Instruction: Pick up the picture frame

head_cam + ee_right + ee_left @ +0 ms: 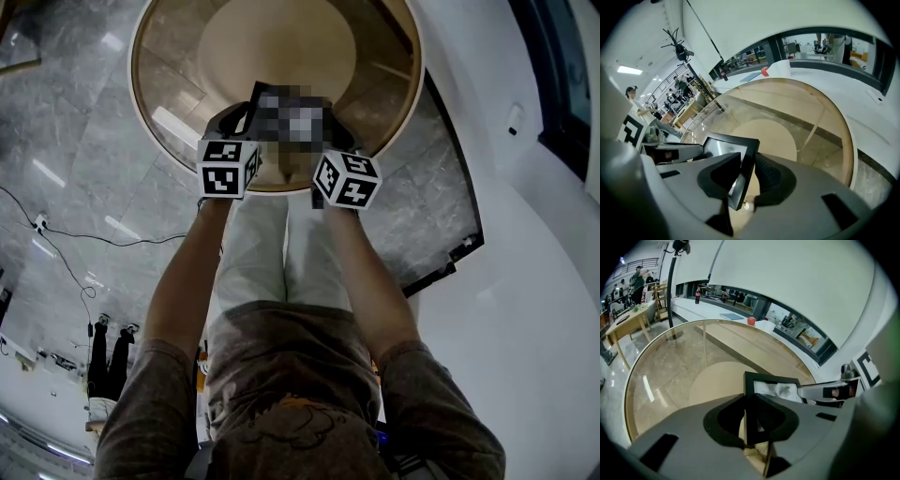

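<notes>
Head view: black rectangular picture frame (255, 101) at upper centre of the picture, over the round glass-topped desk with pale wooden rim (173, 84). The left gripper (242, 117) and right gripper (336, 139) are at its two sides, but the frame's face is blurred over and the fingers sit hidden behind the marker cubes. Only the left gripper view shows its dark fingers (725, 420) closed on the frame's near edge, and only the right gripper view shows its fingers (772, 178) clamped on the opposite edge; no view shows whether the frame's foot touches the desk.
</notes>
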Demonstrator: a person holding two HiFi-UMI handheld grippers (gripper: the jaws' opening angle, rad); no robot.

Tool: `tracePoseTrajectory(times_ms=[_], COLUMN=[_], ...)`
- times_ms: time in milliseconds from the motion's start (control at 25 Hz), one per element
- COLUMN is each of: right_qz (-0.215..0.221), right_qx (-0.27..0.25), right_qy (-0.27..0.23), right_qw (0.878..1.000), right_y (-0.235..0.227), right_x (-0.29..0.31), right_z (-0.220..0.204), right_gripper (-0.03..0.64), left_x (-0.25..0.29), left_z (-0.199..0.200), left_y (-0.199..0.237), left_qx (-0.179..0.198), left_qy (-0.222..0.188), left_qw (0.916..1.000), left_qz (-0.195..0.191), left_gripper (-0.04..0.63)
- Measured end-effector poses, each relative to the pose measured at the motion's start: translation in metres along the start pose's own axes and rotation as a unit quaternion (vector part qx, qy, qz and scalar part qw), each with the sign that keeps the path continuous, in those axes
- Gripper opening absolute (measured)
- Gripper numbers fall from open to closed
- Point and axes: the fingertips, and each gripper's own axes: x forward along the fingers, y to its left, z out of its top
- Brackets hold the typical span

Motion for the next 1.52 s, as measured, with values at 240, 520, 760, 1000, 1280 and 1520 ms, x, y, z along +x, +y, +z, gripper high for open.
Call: tracePoseTrajectory(times_ms=[240,520,760,1000,1280,1520], right_qz=[0.005,0.017,0.030,0.036,0.046,0.073], right_qx=[-0.001,-0.015,-0.034,-0.057,-0.081,-0.114], right_qy=[-0.007,-0.035,-0.073,-0.120,-0.188,-0.257], right_qw=[1.000,0.999,0.996,0.990,0.978,0.957], right_y=[0.005,0.018,0.041,0.071,0.105,0.138], right_x=[-0.013,-0.054,-0.111,-0.175,-0.252,-0.311], right_z=[0.014,0.058,0.112,0.171,0.229,0.276], right_gripper=[0.106,0.100,0.098,0.097,0.095,0.094], left_x=[-0.014,-0.050,-0.104,-0.168,-0.245,-0.313], left_z=[0.013,0.053,0.106,0.164,0.226,0.270], left_y=[-0.006,-0.026,-0.050,-0.075,-0.106,-0.127], left_qx=[-0.006,-0.013,-0.014,-0.010,0.022,0.043], left_qy=[-0.010,-0.039,-0.074,-0.121,-0.191,-0.265], left_qw=[0.9999,0.9991,0.9970,0.9923,0.9805,0.9612], left_qz=[0.003,0.009,0.018,0.023,0.041,0.063], left_gripper=[0.083,0.083,0.083,0.083,0.083,0.083])
